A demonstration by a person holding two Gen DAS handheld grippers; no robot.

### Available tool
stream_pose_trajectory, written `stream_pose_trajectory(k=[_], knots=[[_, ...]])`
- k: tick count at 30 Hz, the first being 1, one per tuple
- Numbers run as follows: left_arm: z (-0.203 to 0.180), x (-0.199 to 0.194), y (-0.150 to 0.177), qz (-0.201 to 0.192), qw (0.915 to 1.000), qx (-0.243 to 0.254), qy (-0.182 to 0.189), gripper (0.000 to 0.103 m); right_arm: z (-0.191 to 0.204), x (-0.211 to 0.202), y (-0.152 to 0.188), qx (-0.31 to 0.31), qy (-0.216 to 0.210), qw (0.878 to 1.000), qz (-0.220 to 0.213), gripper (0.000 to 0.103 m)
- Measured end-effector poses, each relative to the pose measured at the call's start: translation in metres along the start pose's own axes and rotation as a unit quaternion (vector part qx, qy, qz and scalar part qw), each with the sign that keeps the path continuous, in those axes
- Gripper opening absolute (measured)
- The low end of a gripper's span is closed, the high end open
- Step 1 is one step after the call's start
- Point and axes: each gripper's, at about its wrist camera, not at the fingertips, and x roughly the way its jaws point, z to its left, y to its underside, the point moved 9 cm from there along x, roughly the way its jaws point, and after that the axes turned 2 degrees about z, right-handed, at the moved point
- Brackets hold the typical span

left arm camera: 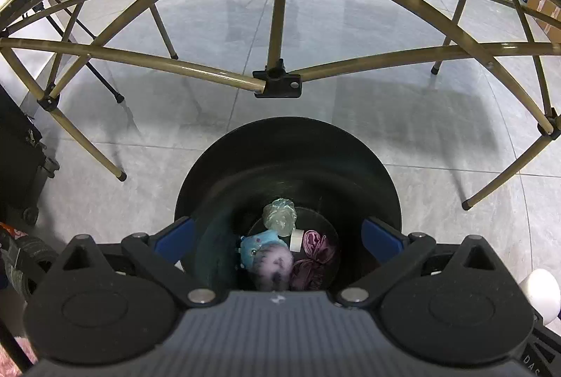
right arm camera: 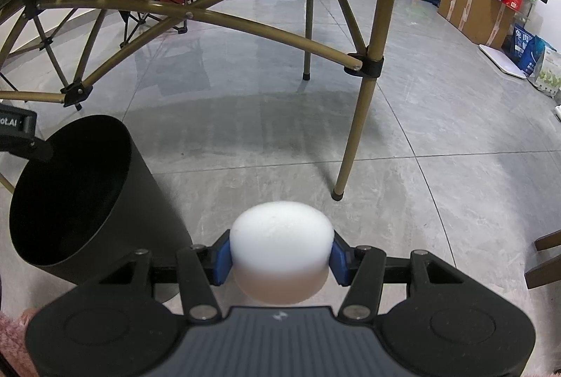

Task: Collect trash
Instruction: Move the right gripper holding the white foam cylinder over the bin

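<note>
My left tongs (left arm camera: 277,236) hang right over the black bin (left arm camera: 224,166). The blue pads (left arm camera: 175,235) stand wide apart and nothing is between them — they are let go and empty. I can see down to the bottom of the bin. A crushed clear bottle (left arm camera: 279,216) lies there. Just beside it are a blue fuzzy toy (left arm camera: 253,247), a purple fuzzy ball (left arm camera: 275,266), a small white roll (left arm camera: 296,240) and a shiny purple wrapper (left arm camera: 313,254). They sit close together, some touching. So that much trash is already in, I think.

My right tongs (right arm camera: 280,259) are to the right of the bin (right arm camera: 140,201), not over it. They are clenched on a white foam puck (right arm camera: 281,236). Both blue pads (right arm camera: 222,259) press on its sides, and it sits above the gray floor (right arm camera: 438,166). In the left view I can see a bit of this puck (left arm camera: 541,293) at the far right edge.

So one piece is left that I can see — the puck. It must go over the bin's mouth and drop in. The floor under the table legs (right arm camera: 354,128) looks bare of trash here. At the top right, some red things sit on the table edge, but I cannot tell if they are trash.
</note>
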Motion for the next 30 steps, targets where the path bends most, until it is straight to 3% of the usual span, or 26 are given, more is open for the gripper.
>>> stream_pose_trajectory(k=[30], knots=[[0.048, -0.033, 0.005, -0.043, 0.9989, -0.016, 0.008, 0.103, 0.046, -0.019, -0.015, -0.036, -0.028, 0.999, -0.022, 0.054]])
